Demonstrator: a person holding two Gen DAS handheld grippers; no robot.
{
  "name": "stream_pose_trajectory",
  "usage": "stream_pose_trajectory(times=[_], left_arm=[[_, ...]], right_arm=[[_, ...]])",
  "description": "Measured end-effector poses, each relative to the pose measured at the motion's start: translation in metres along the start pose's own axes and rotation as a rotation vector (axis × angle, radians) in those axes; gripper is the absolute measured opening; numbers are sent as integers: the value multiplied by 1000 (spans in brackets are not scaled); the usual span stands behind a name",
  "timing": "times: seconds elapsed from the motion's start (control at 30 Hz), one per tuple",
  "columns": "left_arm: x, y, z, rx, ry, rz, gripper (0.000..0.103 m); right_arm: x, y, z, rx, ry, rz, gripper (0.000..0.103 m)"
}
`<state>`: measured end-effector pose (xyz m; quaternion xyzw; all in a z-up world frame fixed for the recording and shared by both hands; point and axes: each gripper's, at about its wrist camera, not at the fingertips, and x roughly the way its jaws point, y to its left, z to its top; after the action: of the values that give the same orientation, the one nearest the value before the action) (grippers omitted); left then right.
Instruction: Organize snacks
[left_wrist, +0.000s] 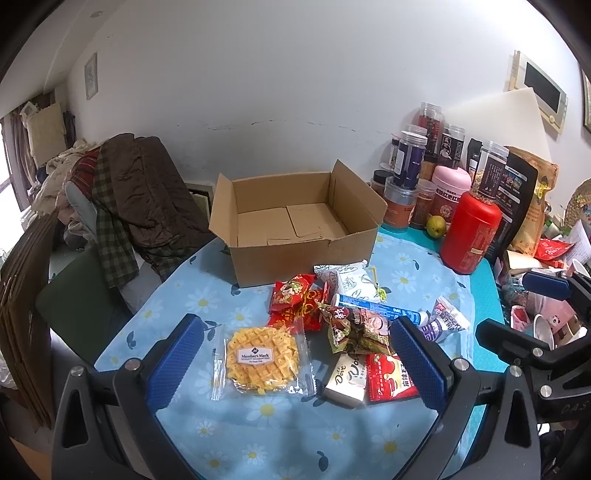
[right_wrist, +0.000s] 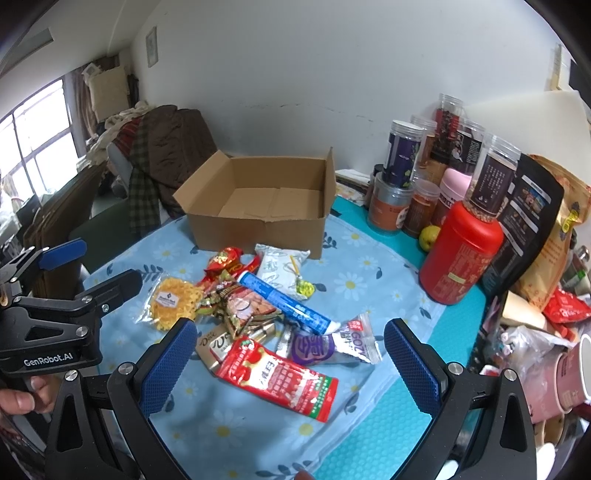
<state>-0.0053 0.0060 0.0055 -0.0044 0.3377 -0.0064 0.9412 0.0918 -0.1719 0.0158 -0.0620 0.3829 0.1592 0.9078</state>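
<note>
An empty open cardboard box (left_wrist: 295, 225) (right_wrist: 258, 206) stands at the back of the blue daisy cloth. In front of it lies a pile of snacks: a yellow waffle cracker pack (left_wrist: 262, 360) (right_wrist: 171, 301), red candy packs (left_wrist: 295, 301), a Dove bar (left_wrist: 345, 380) (right_wrist: 212, 347), a red packet (right_wrist: 277, 378), a blue tube (right_wrist: 284, 302), a purple-and-white packet (right_wrist: 332, 345) and a white pouch (right_wrist: 280, 266). My left gripper (left_wrist: 295, 363) hovers open over the cracker pack and Dove bar. My right gripper (right_wrist: 288, 369) hangs open above the red packet. Neither holds anything.
Jars, a red canister (left_wrist: 471, 234) (right_wrist: 458, 254), a pink tin, bags and a green fruit (right_wrist: 428, 236) crowd the right side. Cups and clutter (right_wrist: 535, 350) fill the far right. A chair heaped with clothes (left_wrist: 125, 192) stands left of the box.
</note>
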Motion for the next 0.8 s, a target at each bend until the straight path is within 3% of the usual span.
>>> stream_pose_trajectory(times=[0.53,0.8], left_arm=[[16,-1,-14,73,39,-99,103],[37,0,-28,101,98,-167,103]], right_arm=[[-6,1,-10,70,-31,-41,103],[13,3,-27,104,-4,-39,103]])
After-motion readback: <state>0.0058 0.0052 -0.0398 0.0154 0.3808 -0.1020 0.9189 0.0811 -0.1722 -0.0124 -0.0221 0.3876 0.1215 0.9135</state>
